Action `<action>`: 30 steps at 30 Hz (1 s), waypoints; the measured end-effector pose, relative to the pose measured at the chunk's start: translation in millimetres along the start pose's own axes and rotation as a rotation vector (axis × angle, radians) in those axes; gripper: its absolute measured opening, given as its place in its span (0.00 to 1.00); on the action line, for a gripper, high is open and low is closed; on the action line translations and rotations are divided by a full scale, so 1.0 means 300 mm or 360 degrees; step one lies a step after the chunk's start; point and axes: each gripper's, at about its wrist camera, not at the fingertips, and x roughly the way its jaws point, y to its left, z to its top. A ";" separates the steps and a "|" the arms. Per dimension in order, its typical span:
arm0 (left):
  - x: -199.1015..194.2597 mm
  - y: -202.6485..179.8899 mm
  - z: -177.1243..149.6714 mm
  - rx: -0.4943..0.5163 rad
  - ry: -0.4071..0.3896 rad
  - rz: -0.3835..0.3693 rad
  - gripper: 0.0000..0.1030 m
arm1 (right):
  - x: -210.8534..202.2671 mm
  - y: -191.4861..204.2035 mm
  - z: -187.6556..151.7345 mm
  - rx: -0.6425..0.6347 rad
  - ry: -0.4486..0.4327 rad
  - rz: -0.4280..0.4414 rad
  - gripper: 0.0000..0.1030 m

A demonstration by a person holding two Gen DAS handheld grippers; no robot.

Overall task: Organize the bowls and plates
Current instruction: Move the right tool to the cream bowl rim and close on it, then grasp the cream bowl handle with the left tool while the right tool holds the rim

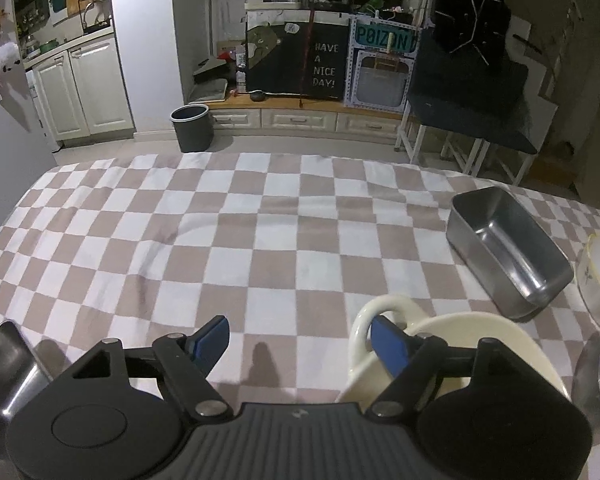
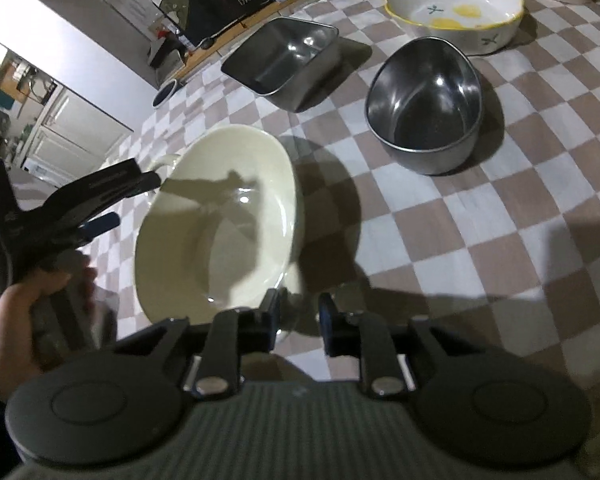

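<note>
The right tool (image 2: 300, 316) sits at the near rim of the cream bowl (image 2: 220, 220), its jaws drawn narrow astride that rim. Whether the pads actually press on it I cannot tell. At the bowl's left side, the left tool (image 1: 300, 340) stands wide open and holds nothing, with one blue pad (image 1: 388, 344) against the bowl's loop handle (image 1: 360, 320).

The bowl rests on the checked counter (image 2: 460, 240). Beyond it to the right stands a round steel bowl (image 2: 424, 108). Straight behind it is a rectangular steel container (image 2: 284, 60), and farthest off a flowered ceramic bowl (image 2: 456, 4).

The step in hand looks like taking up the cream bowl. Next, a firm pinch on the rim is needed before lifting it toward the other bowls, probably for nesting.
</note>
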 end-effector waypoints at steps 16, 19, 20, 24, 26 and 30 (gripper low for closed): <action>-0.089 0.185 -0.099 -0.0125 0.0082 -0.0041 0.77 | 0.085 0.025 0.176 -0.0043 -0.0196 -0.0153 0.19; -0.111 0.202 -0.122 -0.0103 0.0085 -0.0058 0.77 | 0.133 0.026 0.203 0.0008 -0.0189 -0.0153 0.16; -0.114 0.203 -0.125 -0.0100 0.0089 -0.0062 0.77 | 0.143 0.030 0.211 0.0026 -0.0192 -0.0146 0.16; -0.132 0.211 -0.143 -0.0096 0.0100 -0.0078 0.75 | 0.171 0.044 0.236 0.0084 -0.0217 -0.0109 0.14; -0.139 0.216 -0.144 -0.0092 0.0100 -0.0125 0.64 | 0.165 0.050 0.237 0.0072 -0.0219 -0.0094 0.14; -0.141 0.212 -0.134 -0.0105 0.0111 -0.0218 0.46 | 0.138 0.052 0.244 -0.0002 -0.0233 -0.0062 0.17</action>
